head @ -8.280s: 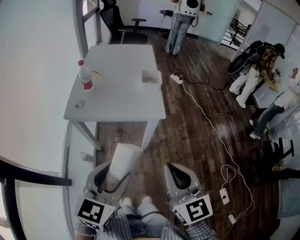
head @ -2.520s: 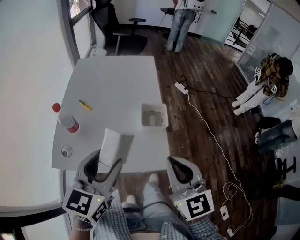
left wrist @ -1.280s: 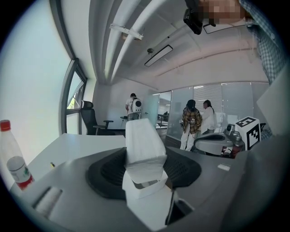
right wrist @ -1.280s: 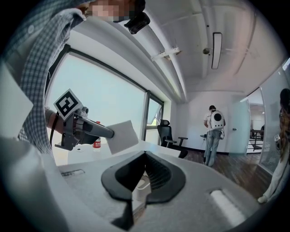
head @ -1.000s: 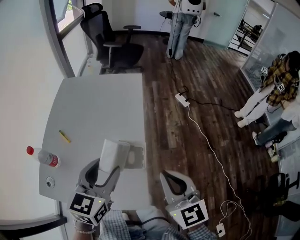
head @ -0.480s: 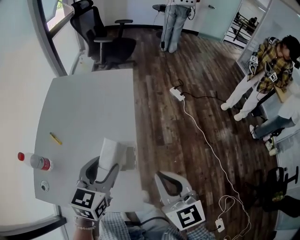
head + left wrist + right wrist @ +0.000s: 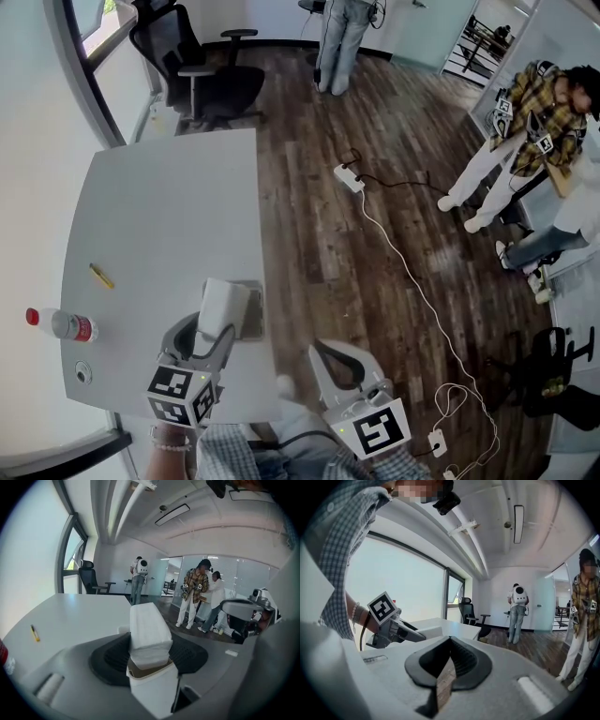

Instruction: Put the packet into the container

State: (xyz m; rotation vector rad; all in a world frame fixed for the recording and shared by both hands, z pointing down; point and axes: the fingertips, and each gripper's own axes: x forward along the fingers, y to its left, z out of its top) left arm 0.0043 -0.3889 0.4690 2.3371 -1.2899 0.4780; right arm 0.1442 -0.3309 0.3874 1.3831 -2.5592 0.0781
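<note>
I am clamping the packet in my left claw, right by the container at the worktop edge; my right claw is hanging closed, empty.

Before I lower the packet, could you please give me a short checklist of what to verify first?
1. Packet clamped in left gripper: ok.
2. Container standing on the table: ok.
3. Packet directly over the container's opening: cannot tell; the packet hides most of it in the head view.
4. Right gripper shut, empty, off to the side: ok.
5. Bottle well away from the container: ok.
</note>
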